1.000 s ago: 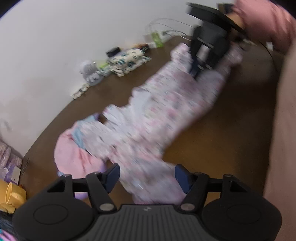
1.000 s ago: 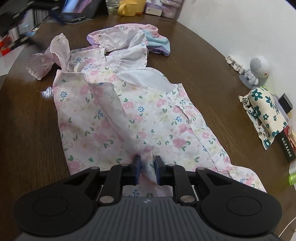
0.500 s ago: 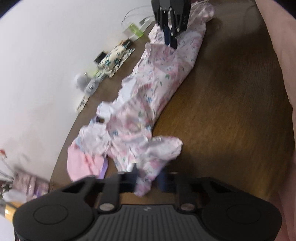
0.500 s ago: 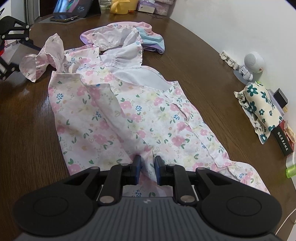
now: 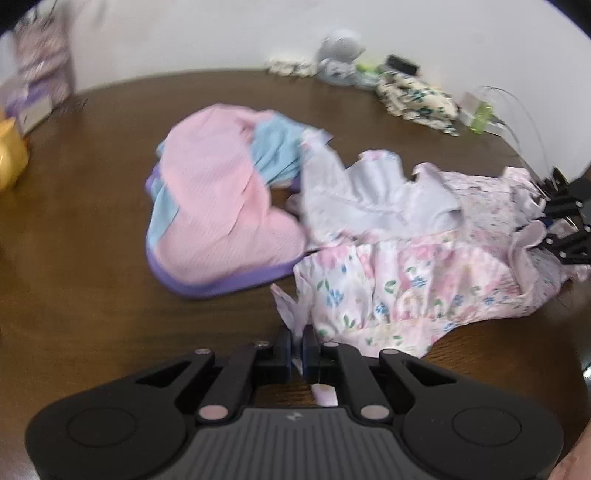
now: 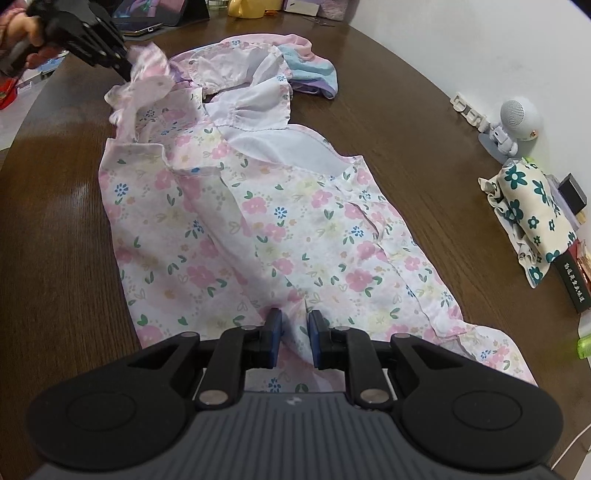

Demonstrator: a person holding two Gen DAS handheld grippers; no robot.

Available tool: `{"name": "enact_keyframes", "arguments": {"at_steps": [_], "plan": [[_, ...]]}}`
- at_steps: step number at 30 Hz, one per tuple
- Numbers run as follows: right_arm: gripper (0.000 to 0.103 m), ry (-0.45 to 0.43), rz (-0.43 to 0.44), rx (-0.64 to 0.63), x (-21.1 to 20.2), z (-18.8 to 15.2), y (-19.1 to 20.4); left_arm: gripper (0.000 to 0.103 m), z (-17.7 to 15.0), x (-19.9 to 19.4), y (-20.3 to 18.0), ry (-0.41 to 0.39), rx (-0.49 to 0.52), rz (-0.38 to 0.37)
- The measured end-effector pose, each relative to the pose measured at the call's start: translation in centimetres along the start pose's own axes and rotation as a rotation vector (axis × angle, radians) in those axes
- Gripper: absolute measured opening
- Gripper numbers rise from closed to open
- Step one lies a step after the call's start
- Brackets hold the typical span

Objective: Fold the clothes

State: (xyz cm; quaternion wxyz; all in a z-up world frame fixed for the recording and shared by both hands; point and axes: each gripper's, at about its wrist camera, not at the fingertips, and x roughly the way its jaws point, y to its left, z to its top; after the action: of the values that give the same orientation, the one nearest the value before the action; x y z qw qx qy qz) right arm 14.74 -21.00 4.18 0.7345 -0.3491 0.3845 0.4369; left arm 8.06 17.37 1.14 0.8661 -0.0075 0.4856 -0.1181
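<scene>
Right wrist only: tablet (image 6: 147,14) behind dress (image 6: 258,221).

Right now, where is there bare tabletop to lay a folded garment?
Bare table lies left of the floral dress, and between the dress and the floral pouch. The wall edge is crowded; the pink garment fills the far end.

Floral dress (image 6: 258,229): thin woven cloth, matt, white lining at the neck. Pink garment (image 5: 218,206): mesh-textured knit, purple trim. Desk (image 6: 55,258): dark wood grain, semi-gloss, showing glare. My jaws are matt black plastic with blue pads (image 6: 275,332) and bare metal pivot pins.
</scene>
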Motion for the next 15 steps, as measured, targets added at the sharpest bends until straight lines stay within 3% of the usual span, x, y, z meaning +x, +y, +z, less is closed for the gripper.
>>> {"name": "enact_keyframes", "arguments": {"at_steps": [2, 5, 7, 8, 11, 13, 15], "plan": [[0.017, -0.001, 0.005, 0.005, 0.0, 0.0, -0.1, 0.007, -0.1, 0.0, 0.1, 0.007, -0.016, 0.015], [0.021, -0.014, 0.01, 0.018, 0.0, 0.0, -0.4, 0.02, -0.4, -0.6, -0.1, 0.005, -0.018, 0.081], [0.021, -0.028, 0.018, 0.029, 0.0, -0.2, -0.6, 0.035, -0.5, -1.3, -0.3, -0.012, -0.013, 0.151], [0.022, -0.034, 0.023, 0.032, 0.0, -0.2, -0.7, 0.037, -0.5, -2.1, -0.8, -0.05, 0.008, 0.174], [0.022, -0.05, 0.034, 0.035, 0.1, -0.5, -0.9, 0.043, -0.1, -5.1, -4.1, -0.202, 0.117, 0.094], [0.023, -0.061, 0.039, 0.039, 0.1, -0.6, -1.0, 0.051, 0.5, -5.9, -7.3, -0.267, 0.202, -0.046], [0.024, -0.073, 0.039, 0.043, 0.1, -0.8, -1.0, 0.055, 1.3, -4.8, -11.1, -0.268, 0.279, -0.175]]}}
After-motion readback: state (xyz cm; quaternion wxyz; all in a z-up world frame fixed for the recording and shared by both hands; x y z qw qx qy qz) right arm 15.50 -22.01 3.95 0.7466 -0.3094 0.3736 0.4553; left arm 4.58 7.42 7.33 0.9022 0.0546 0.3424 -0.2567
